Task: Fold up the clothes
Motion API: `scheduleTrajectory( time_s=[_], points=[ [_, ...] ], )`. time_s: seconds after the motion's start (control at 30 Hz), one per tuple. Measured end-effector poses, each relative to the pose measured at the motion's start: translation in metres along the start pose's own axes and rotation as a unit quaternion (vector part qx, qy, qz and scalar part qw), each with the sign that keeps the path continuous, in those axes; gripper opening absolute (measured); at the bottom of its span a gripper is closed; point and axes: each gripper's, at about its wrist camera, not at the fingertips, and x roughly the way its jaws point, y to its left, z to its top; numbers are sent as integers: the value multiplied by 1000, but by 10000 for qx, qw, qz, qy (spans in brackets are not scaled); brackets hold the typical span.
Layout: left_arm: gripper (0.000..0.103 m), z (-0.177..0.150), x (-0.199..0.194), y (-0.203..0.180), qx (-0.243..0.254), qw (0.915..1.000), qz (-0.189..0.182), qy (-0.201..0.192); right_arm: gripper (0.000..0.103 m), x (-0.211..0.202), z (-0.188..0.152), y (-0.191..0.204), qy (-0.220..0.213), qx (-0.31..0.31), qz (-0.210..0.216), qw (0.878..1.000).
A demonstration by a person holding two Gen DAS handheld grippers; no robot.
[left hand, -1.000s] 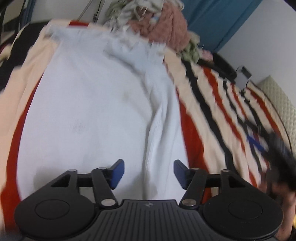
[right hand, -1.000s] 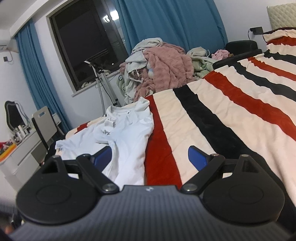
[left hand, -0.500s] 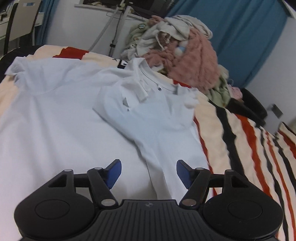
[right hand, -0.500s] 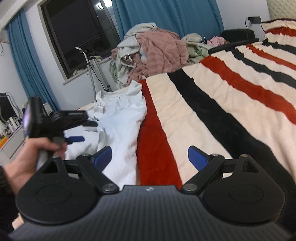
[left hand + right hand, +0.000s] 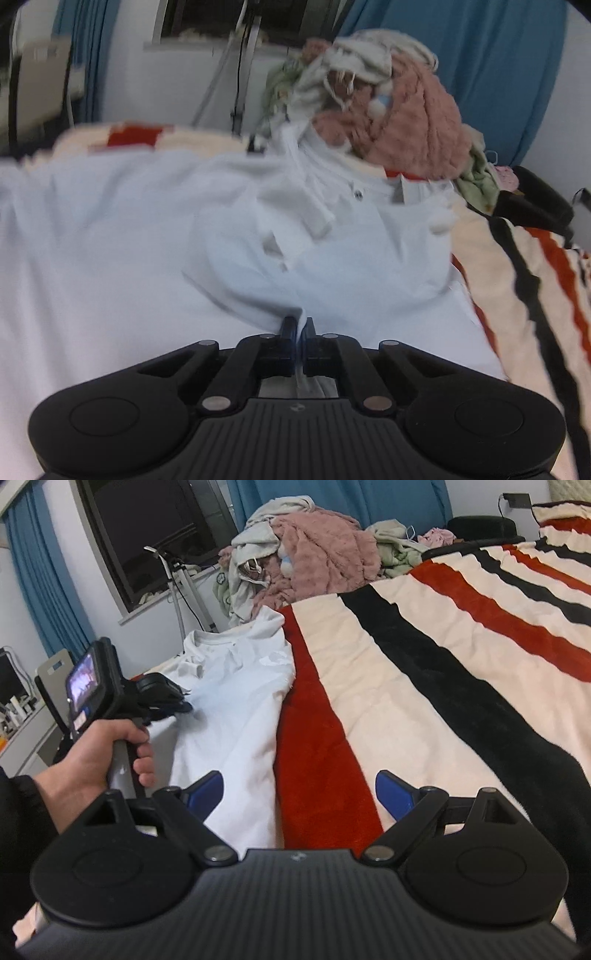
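The left gripper (image 5: 298, 325) has just snapped closed and pinches a fold of the white shirt (image 5: 129, 240), which lies on the striped blanket (image 5: 424, 672). Only the left wrist view shows that pinch. The right wrist view shows the hand (image 5: 99, 753) at 9 o'clock and the right gripper (image 5: 300, 790) wide open, nothing between its fingers, over the shirt's edge. The clothes pile (image 5: 314, 557) is at 12 o'clock.

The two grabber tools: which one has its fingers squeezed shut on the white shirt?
The left gripper, pinching a fold of the white shirt. The right gripper is wide open, holding nothing.
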Motion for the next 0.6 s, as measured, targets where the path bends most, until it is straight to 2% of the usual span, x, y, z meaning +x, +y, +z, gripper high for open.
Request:
scheduleTrajectory(
  time_s=[0.1, 0.17, 0.23, 0.33, 0.4, 0.47, 0.6],
  points=[
    [7, -1, -5, -5, 342, 9992, 131, -167, 90, 6, -1, -1, 63, 27, -55, 10000],
    [14, -6, -13, -2, 357, 9994, -23, -14, 90, 9, -1, -2, 100, 36, -73, 9999],
    [34, -11, -23, 2, 354, 9991, -199, 158, 90, 9, -1, 0, 94, -7, -68, 9999],
    [58, -27, -52, 10, 369, 9973, -498, 401, 90, 6, -1, 2, 59, -61, -48, 10000],
    [61, -38, -74, 17, 261, 9969, -561, 483, 90, 3, 0, 3, 25, -70, -26, 10000],
    [62, -49, -99, 22, 177, 9945, -809, 646, 90, -1, 0, 4, 2, -73, -8, 10000],
    [64, -76, -151, 25, 350, 9885, -1163, 903, 90, -11, 0, 4, -67, -17, 7, 10000]
  ],
)
